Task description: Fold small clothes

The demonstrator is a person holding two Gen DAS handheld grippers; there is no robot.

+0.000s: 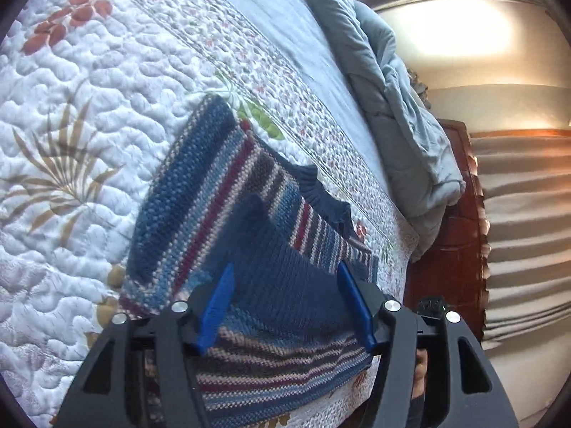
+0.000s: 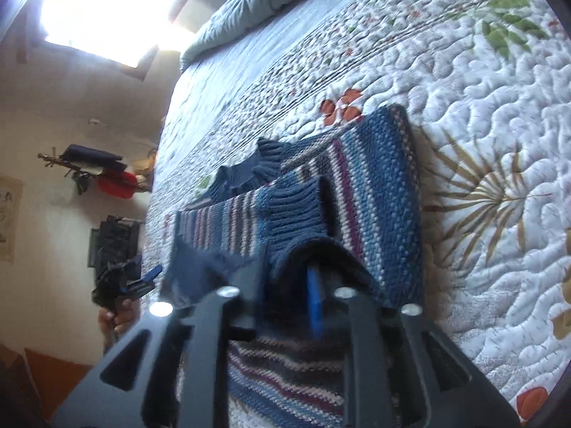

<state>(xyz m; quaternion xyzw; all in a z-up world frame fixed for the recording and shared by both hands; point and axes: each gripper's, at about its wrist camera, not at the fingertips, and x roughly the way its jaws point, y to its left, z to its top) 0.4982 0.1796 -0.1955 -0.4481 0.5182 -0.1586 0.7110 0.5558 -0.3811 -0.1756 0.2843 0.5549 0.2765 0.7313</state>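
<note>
1. A striped knitted sweater (image 1: 214, 192) in blue, maroon and cream lay on a bed covered by a white quilt (image 1: 89, 107) printed with leaves and flowers. It sat near the quilt's patterned border strip, with the bed's side edge just beyond in the left wrist view.
2. The sweater was partly folded: a dark blue ribbed part (image 1: 285, 278) lay doubled over the striped body, and the navy ribbed collar (image 1: 321, 192) showed at the side toward the border strip.
3. The left claw (image 1: 285, 306) stood spread over the folded-over part, its 2 blue fingers (image 1: 219, 306) well apart. The knit lay between and under them, but the pads did not press on it.
4. Beyond the sweater, a rumpled grey-blue duvet (image 1: 392, 100) was bunched along the far edge of the bed, beside a reddish wooden bed frame (image 1: 446, 256).
5. In the right wrist view the right claw sat low over the sweater's near edge. A hump of dark blue knit (image 2: 307, 249) draped over its front, hiding most of it, and 1 blue finger (image 2: 316, 303) showed beneath the fabric. The picture was blurred there, so I could not tell whether the pads pinched the cloth or stood apart.
6. At the left of that view, off the bed's side edge, a hand (image 2: 117, 317) held the other claw.
</note>
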